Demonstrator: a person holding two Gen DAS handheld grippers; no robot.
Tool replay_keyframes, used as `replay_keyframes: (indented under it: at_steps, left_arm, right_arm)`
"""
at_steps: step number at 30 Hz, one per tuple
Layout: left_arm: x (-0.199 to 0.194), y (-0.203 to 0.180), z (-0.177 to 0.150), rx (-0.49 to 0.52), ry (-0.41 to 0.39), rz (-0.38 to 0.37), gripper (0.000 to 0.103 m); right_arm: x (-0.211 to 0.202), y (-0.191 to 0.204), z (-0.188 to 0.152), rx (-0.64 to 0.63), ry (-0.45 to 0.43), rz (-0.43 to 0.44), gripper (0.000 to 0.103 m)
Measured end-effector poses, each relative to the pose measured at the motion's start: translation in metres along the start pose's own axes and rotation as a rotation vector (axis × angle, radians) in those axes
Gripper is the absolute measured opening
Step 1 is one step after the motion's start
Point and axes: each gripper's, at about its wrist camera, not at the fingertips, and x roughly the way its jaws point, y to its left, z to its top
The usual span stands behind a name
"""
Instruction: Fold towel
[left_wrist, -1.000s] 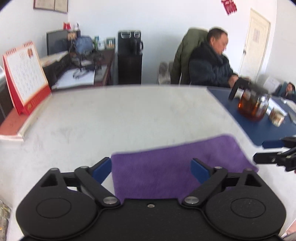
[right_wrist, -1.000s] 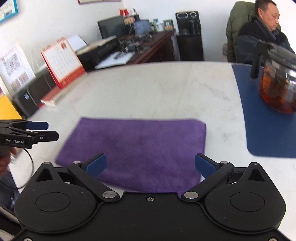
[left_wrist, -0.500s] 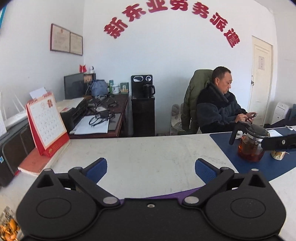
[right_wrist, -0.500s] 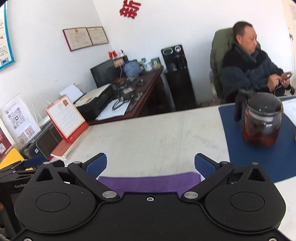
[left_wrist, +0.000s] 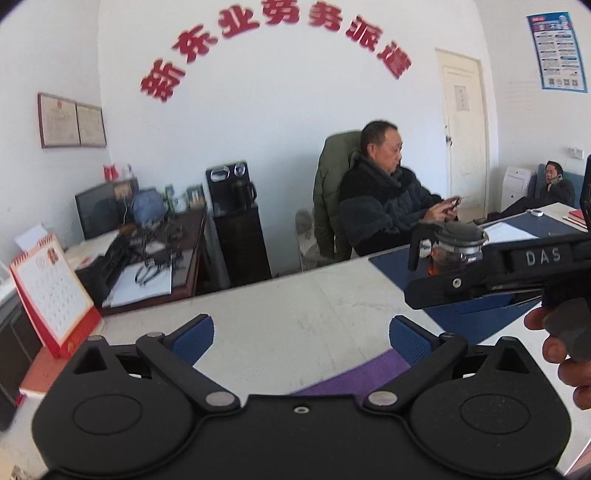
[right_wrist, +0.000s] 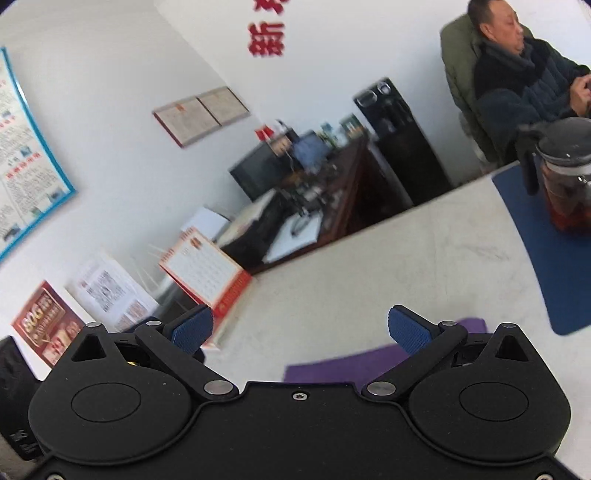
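The left gripper (left_wrist: 301, 334) is seen with its jaws spread wide and nothing between the blue pads (left_wrist: 192, 338). The right gripper (right_wrist: 299, 328) is likewise spread apart and empty. Both are held clear of the white table (left_wrist: 295, 306), and both are pointed out over it more than down at it.

The purple towel (left_wrist: 364, 374) is found flat on the table, close under both grippers. Only a strip of it is shown in each view: in the left wrist view it is cut off by the gripper body, with the right-hand pad just over its edge; in the right wrist view a band of it (right_wrist: 347, 363) is seen between the body and the right-hand pad. Its corners and its full outline are hidden, so how far it is folded cannot be told.

Several risks are judged from here. With so little cloth in view, a corner could be missed on the way down, or a single layer could be pinched where two are meant. The two grippers are held near each other, the right one (left_wrist: 495, 273) crossing the left view, so a knock between them is possible. A glass teapot (right_wrist: 565, 177) is set on the blue mat (right_wrist: 546, 243) to the right, and it could be struck by a wide swing of the right gripper, or dragged cloth could reach the mat's edge
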Motion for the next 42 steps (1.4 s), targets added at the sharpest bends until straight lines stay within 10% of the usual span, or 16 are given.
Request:
replay_keyframes:
  at_steps: [5, 12, 42]
  left_arm:
    - [0.042, 0.016, -0.014, -0.2, 0.308, -0.012, 0.102]
    - [0.062, 0.036, -0.03, -0.321, 0.456, -0.005, 0.102]
    - [0.074, 0.051, -0.045, -0.322, 0.521, 0.071, 0.102]
  right_arm:
    - [0.037, 0.018, -0.012, -0.138, 0.09, -0.223, 0.103]
    - [0.073, 0.024, -0.03, -0.181, 0.243, -0.404, 0.103]
    - [0.084, 0.025, -0.049, -0.121, 0.358, -0.392, 0.103]
